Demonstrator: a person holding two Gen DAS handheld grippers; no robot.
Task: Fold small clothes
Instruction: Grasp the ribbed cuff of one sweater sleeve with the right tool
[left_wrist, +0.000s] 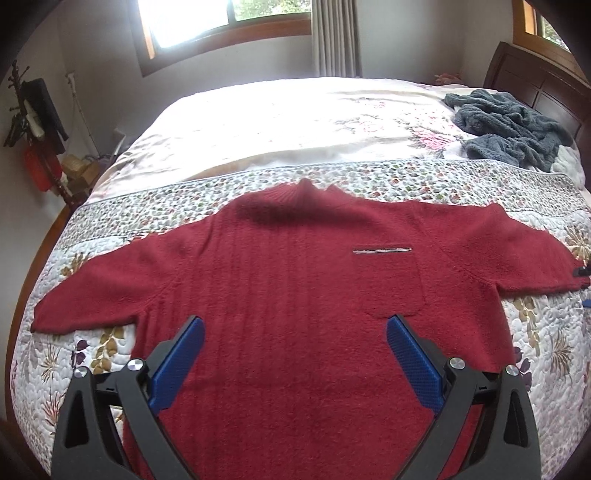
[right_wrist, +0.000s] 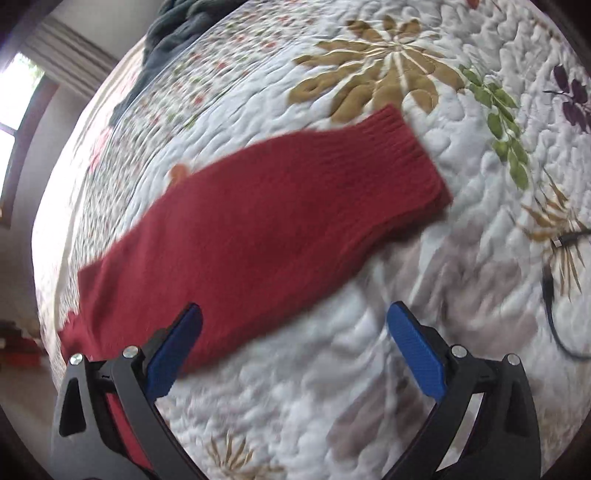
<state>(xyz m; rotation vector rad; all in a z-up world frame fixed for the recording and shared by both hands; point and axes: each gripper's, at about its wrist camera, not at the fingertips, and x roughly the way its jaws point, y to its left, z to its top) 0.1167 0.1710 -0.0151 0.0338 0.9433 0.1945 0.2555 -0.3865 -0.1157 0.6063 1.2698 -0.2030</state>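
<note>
A dark red knitted sweater (left_wrist: 295, 273) lies flat on the quilted bed, both sleeves spread out and its collar toward the far side. A chest pocket with a silver strip (left_wrist: 382, 250) shows on its right half. My left gripper (left_wrist: 294, 334) hovers open above the lower body of the sweater, blue pads wide apart with nothing between them. In the right wrist view the sweater's right sleeve (right_wrist: 258, 229) stretches out with its ribbed cuff (right_wrist: 406, 151) at the upper right. My right gripper (right_wrist: 294, 325) is open just above the sleeve's lower edge and the quilt.
The floral quilt (left_wrist: 535, 332) covers the bed. A grey fluffy garment (left_wrist: 513, 127) lies crumpled at the far right near the wooden headboard (left_wrist: 535, 77). A black cable (right_wrist: 554, 295) lies on the quilt right of the sleeve. A coat rack (left_wrist: 33, 122) stands left of the bed.
</note>
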